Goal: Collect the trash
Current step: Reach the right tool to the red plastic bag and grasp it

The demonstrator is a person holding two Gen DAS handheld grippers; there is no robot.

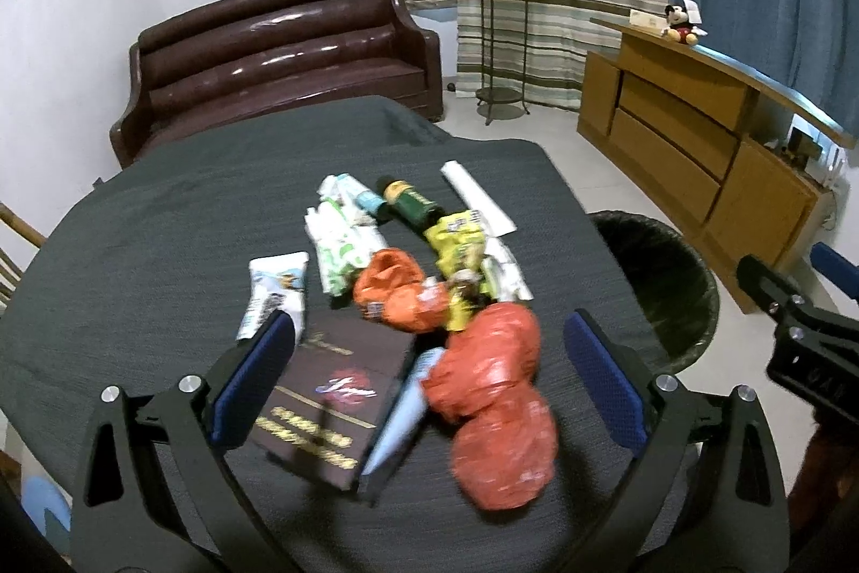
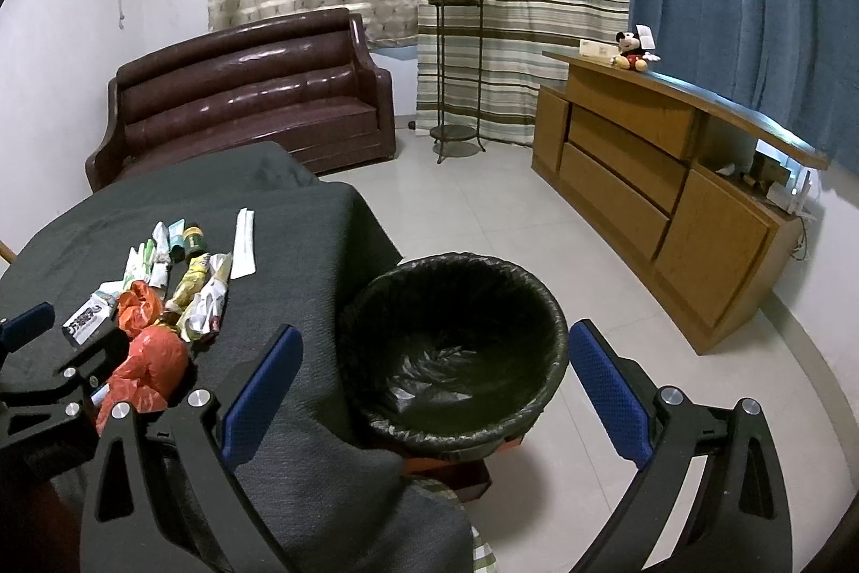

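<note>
My left gripper [image 1: 429, 326] is open low over the near end of a trash pile on the dark-clothed table [image 1: 161, 240]. Between its blue pads lie a dark printed box [image 1: 327, 406], a pale blue tube [image 1: 402, 412] and a crumpled orange plastic bag [image 1: 494, 401], none of them clamped. Farther along the pile are another orange bag [image 1: 397, 288], a yellow wrapper [image 1: 456, 240], a green bottle [image 1: 410, 202], white-green wrappers [image 1: 338, 245] and a white paper strip [image 1: 478, 197]. My right gripper [image 2: 435, 334] is open with nothing in it, above the black-lined trash bin [image 2: 456, 261] beside the table.
The bin stands on the tiled floor [image 2: 483, 197] at the table's right edge. Beyond are a brown leather sofa [image 2: 241, 100], a metal plant stand [image 2: 456, 73] with a potted plant, and a wooden cabinet [image 2: 671, 197] with a plush toy [image 2: 633, 49] on top.
</note>
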